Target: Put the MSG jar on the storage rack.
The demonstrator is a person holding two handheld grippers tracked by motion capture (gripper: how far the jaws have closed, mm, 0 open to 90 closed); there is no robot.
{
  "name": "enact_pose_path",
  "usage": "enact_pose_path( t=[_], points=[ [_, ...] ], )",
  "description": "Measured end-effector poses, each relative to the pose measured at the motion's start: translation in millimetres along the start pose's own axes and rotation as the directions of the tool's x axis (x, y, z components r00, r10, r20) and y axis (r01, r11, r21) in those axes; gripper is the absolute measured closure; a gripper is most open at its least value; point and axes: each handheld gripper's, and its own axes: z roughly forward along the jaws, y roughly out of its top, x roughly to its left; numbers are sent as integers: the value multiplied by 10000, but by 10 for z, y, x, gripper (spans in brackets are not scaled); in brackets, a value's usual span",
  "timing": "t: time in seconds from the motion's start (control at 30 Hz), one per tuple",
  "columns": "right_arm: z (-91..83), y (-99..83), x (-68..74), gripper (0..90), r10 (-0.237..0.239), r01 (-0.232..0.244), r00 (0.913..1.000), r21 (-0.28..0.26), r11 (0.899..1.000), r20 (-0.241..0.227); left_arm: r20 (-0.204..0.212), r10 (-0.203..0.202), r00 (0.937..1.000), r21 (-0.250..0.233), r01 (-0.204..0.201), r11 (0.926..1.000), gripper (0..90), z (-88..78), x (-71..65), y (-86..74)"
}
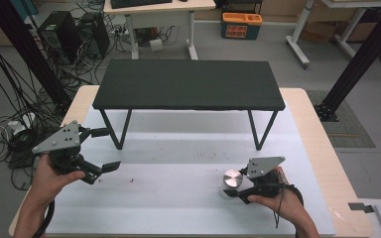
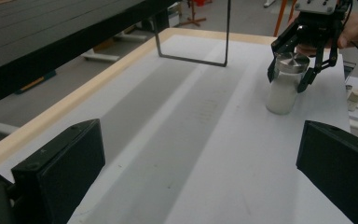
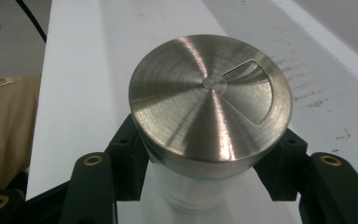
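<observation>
My right gripper (image 1: 243, 191) clamps the white jar (image 2: 282, 88) under its steel lid (image 3: 209, 100); left gripper (image 1: 96, 151) waits open (empty). Next I would lift straight up, I think.

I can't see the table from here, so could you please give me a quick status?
Left gripper open, holding nothing. Right gripper shut on shaker jar, upright on table. Black shelf farther back, apart.

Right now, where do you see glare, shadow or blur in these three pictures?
Right gripper view: bright radial glare streaks on the shaker's brushed metal lid. High view: the black shelf casts a broad soft shadow on the white table. Left gripper view: its own near fingers look soft, while the shaker in the right gripper stays fairly sharp.
</observation>
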Motion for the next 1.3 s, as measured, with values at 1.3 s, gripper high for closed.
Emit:
enact_pose_path(
  t=[1.3],
  points=[
    [-893, 2859, -810, 429, -1038, 1225, 9881, -1719, 9775, 1140, 208, -3, 9998, -8, 4, 10000, 12, 21, -117, -99]
  ],
)
